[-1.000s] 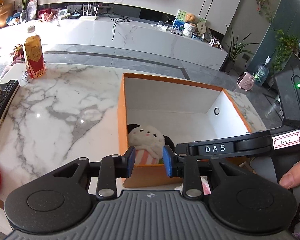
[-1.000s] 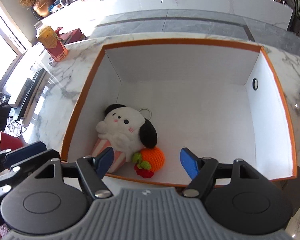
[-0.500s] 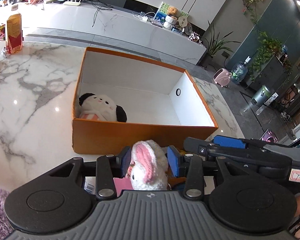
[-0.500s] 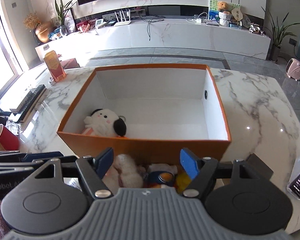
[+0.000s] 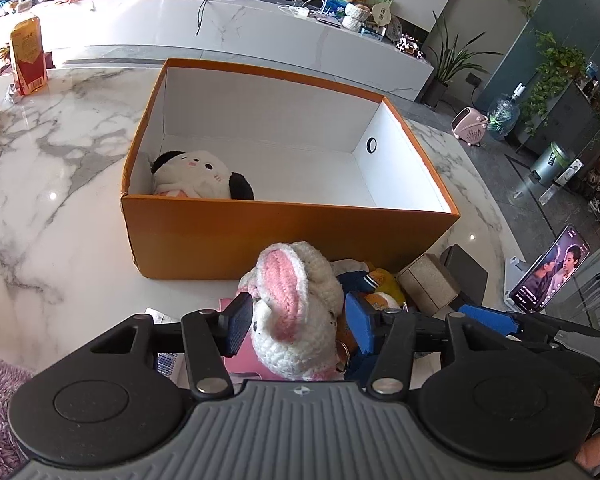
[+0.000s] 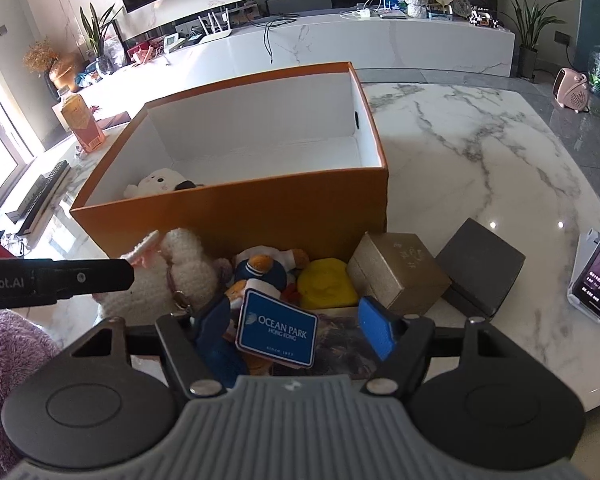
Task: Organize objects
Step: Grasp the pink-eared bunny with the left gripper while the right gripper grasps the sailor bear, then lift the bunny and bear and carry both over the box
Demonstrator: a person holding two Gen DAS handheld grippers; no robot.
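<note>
A: Up close, the left gripper point(image 5: 298, 322) has its fingers either side of the white crochet bunny point(image 5: 296, 312), though whether they're pinching I can't tell.

B: And the right gripper point(image 6: 296, 322), spread wide, hovers over the sailor bear point(image 6: 260, 270) and its Ocean Park tag point(image 6: 276, 334).

A: Beyond sits the orange box point(image 5: 284, 232), panda plush point(image 5: 198, 174) inside.

B: Risk, I'd say: that soft bunny slips loose, or clips the near wall.
</note>
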